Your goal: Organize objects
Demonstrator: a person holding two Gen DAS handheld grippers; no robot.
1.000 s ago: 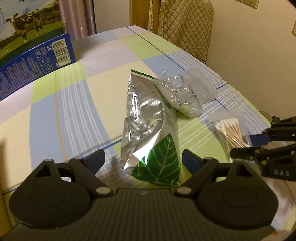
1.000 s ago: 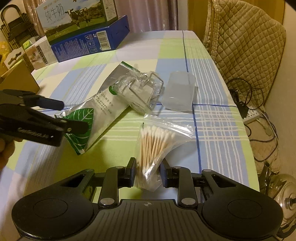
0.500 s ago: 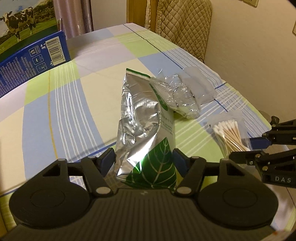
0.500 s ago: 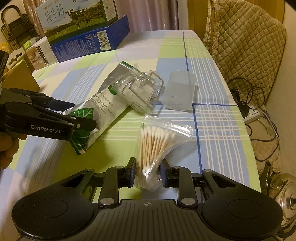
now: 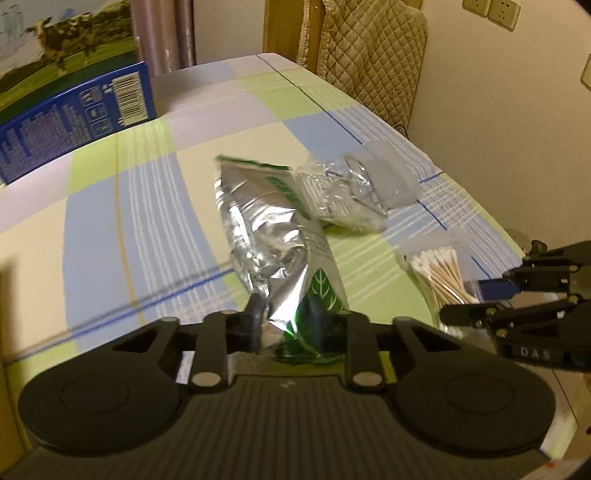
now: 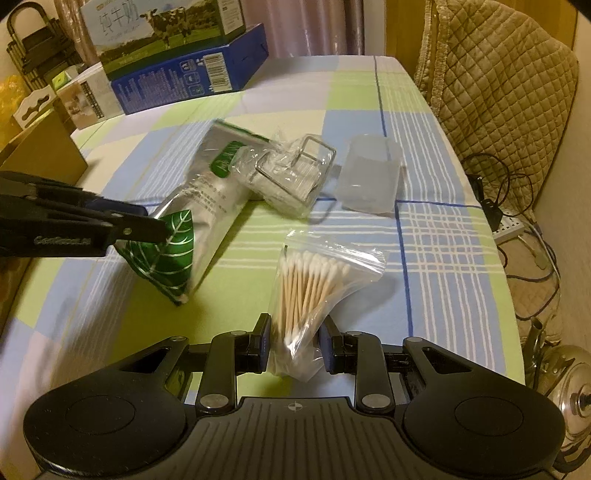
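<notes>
A silver foil pouch [image 5: 273,236] with a green leaf print lies lengthwise on the checked tablecloth. My left gripper [image 5: 286,317] is shut on its leaf-printed near end, which is crumpled and slightly raised. In the right wrist view the left gripper [image 6: 155,221] comes in from the left onto the pouch [image 6: 207,206]. A clear zip bag of cotton swabs [image 6: 314,280] sits between the pads of my right gripper [image 6: 293,350], which is shut on its lower end. The left wrist view shows that gripper [image 5: 469,297] at the right, on the swab bag [image 5: 439,273].
A crinkled clear bag with a wire frame [image 6: 291,177] leans on the pouch's far end, beside a translucent plastic cup [image 6: 369,181] on its side. A blue box [image 6: 188,77] and a milk carton box [image 6: 159,26] stand at the back left. A quilted chair [image 6: 498,74] and floor cables [image 6: 509,229] are to the right.
My left gripper's jaws went from wide open around the pouch's leaf end to shut on it, crumpling and slightly raising that end. The right gripper and swab bag stayed put.
</notes>
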